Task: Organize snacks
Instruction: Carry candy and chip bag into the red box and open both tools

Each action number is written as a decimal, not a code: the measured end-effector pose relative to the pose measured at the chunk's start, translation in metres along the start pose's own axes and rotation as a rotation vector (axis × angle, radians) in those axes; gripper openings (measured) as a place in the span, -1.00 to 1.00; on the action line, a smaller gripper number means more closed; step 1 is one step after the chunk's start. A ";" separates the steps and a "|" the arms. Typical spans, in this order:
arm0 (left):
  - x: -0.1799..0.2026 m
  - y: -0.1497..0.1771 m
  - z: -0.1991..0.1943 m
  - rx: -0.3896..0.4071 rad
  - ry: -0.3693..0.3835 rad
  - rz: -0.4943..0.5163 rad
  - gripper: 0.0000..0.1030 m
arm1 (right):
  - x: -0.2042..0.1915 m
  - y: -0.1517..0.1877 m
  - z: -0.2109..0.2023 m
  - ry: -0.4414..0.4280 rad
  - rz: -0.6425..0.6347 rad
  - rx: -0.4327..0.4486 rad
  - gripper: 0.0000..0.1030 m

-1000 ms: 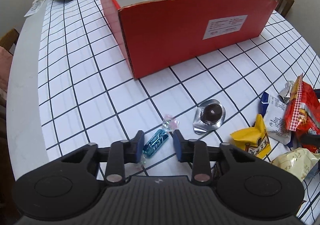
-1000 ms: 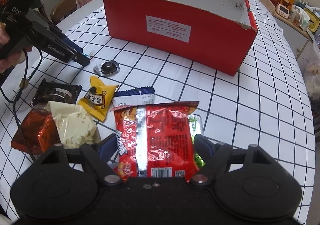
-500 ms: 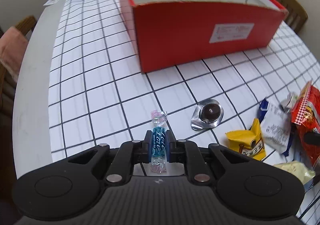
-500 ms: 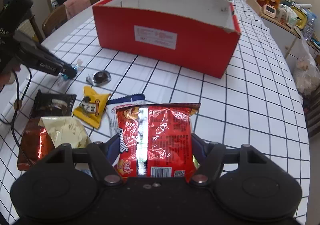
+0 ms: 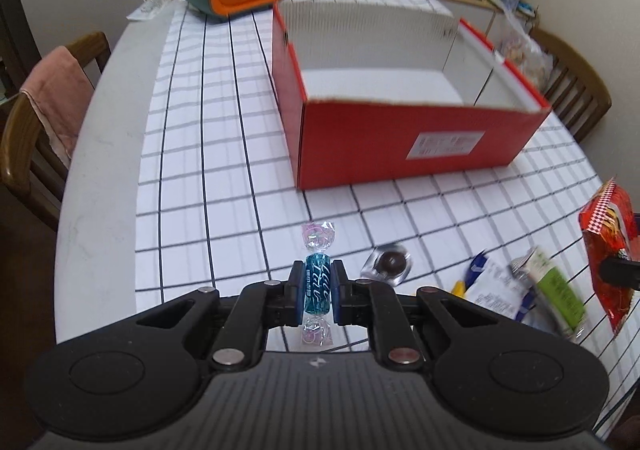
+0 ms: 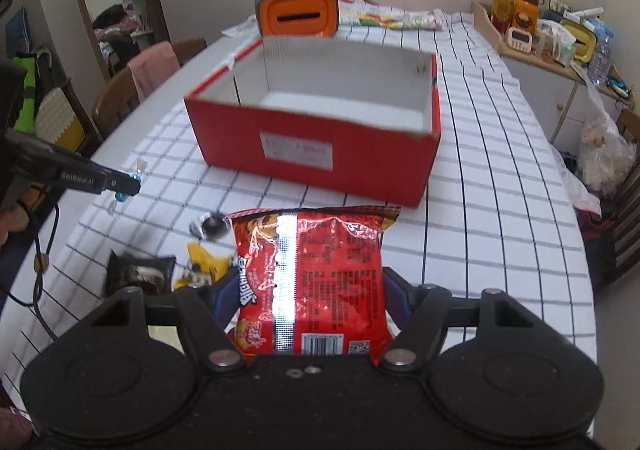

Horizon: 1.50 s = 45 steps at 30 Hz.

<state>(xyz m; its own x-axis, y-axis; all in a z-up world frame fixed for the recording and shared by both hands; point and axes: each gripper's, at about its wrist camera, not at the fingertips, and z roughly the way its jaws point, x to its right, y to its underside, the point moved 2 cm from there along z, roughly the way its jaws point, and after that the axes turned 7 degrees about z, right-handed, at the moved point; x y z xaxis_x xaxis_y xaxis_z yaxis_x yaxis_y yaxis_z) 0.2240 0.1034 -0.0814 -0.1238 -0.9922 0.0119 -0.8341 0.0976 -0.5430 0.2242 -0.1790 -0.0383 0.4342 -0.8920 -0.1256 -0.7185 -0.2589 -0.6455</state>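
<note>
The small blue twist-wrapped candy sits clamped between the blue pads of the left gripper, held across its middle with both clear twisted ends sticking out, above the white black-gridded tablecloth. The shiny red foil snack packet is pinched by its lower part between the jaws of the right gripper, its top edge standing free and upright. Both are lifted clear of the table, short of the open red cardboard box with white inside walls, which looks empty.

The candy is the weaker hold, I judge: it is round, slick and narrow, so a quick swing or a slight easing of the pads could let it squirt out and roll across the cloth. The packet is air-filled and crinkly; squeezing harder could crush what is inside, while a loose pinch could let it slide down and out.

The box's near wall is the next hazard. A low approach would catch the packet's free top edge on the rim, or push the light box along the cloth. Both grippers heading for the same opening could also knock together.

On the table below remain a round foil-cupped chocolate, a yellow sachet, a dark wrapped cake and a white-and-blue sachet, lying close together; a dropped item could land among them.
</note>
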 end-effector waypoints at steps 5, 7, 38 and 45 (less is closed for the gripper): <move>0.007 -0.018 -0.020 0.047 0.008 -0.014 -0.76 | 0.000 -0.026 -0.010 -0.018 -0.004 0.033 0.37; 0.010 -0.027 -0.025 0.052 0.011 -0.018 -0.76 | 0.001 -0.038 -0.011 -0.017 -0.005 0.046 0.37; 0.029 -0.152 0.075 -0.040 -0.121 -0.011 -0.75 | 0.045 -0.172 0.157 0.074 -0.104 -0.029 0.37; 0.034 -0.146 0.086 -0.068 -0.124 -0.010 -0.76 | 0.037 -0.164 0.208 0.081 -0.164 -0.161 0.37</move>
<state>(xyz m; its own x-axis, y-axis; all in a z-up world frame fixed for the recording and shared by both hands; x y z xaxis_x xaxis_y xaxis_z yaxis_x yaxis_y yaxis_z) 0.3883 0.0484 -0.0740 -0.0519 -0.9947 -0.0891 -0.8700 0.0889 -0.4849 0.4711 -0.0922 -0.0936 0.5116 -0.8585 0.0357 -0.7225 -0.4523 -0.5229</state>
